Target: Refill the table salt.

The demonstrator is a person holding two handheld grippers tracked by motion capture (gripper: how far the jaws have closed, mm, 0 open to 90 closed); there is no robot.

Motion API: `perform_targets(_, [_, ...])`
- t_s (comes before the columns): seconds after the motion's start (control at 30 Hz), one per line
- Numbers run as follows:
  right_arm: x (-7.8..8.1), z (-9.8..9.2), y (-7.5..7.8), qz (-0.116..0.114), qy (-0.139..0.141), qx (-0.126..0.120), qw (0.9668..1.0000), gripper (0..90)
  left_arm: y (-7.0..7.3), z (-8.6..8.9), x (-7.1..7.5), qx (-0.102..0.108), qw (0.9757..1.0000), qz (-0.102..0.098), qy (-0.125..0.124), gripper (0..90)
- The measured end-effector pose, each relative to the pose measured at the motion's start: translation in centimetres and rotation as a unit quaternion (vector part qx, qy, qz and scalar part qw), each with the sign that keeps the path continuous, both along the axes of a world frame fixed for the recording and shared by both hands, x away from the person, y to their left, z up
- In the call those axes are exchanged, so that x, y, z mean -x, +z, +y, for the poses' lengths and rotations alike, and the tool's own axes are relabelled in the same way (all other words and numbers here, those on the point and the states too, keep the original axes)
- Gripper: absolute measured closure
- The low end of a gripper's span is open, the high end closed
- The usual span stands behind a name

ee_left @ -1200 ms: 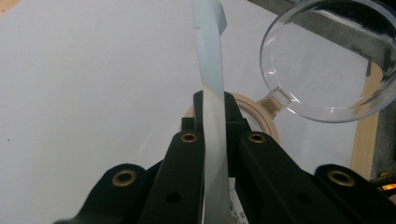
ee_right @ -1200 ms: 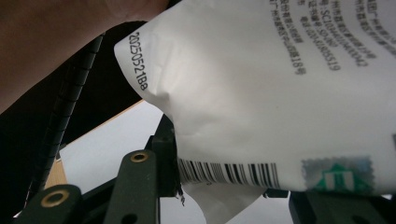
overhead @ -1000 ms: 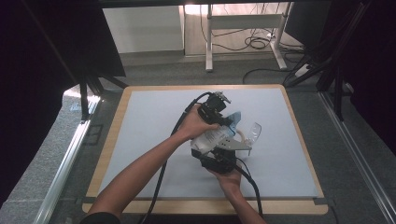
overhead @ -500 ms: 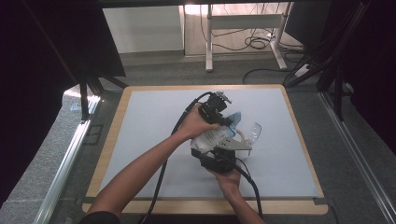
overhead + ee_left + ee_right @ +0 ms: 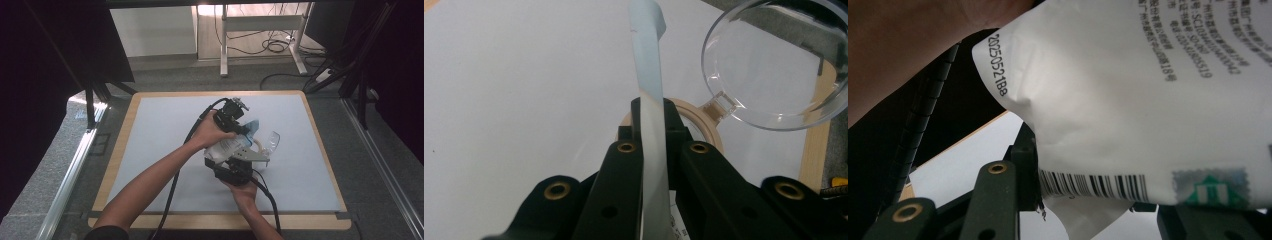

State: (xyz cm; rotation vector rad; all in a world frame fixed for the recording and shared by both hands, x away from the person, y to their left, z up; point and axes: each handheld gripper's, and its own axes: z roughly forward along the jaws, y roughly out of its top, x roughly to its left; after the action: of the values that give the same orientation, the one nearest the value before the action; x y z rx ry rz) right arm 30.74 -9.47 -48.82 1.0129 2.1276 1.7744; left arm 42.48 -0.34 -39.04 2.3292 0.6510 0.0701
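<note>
Left gripper (image 5: pixel 240 122) is clamped tight on the thin top edge of a white packet (image 5: pixel 649 125), mid-table, held up off the mat. Right gripper (image 5: pixel 1083 200) grips the packet's bottom end w/ the barcode, jaws partly closed on it; in the high view it sits just near of the packet (image 5: pixel 230 147). So both ends are held, packet stretched btwn them. Looks like a tear-open or pour step: packet is picked up and gripped, but top edge looks uncut, nothing poured yet. Clear lid (image 5: pixel 774 65) and wooden ring (image 5: pixel 704 125) lie just right of the packet. Count: 1 packet, 1 lid, 1 ring, 2 grippers.
</note>
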Motion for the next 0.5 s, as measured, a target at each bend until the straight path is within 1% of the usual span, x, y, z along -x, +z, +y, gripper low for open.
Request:
perform_targets(0.2, [0.01,-0.01,0.01,0.0,-0.002,-0.003,1.0,59.2,-0.04,-0.15,-0.02,-0.004,1.0,0.0,-0.001,90.0])
perform_targets(0.5, [0.03,-0.01,0.1,-0.001,-0.004,-0.006,1.0,59.4,-0.05,-0.23,-0.04,-0.003,1.0,0.001,-0.001,90.0])
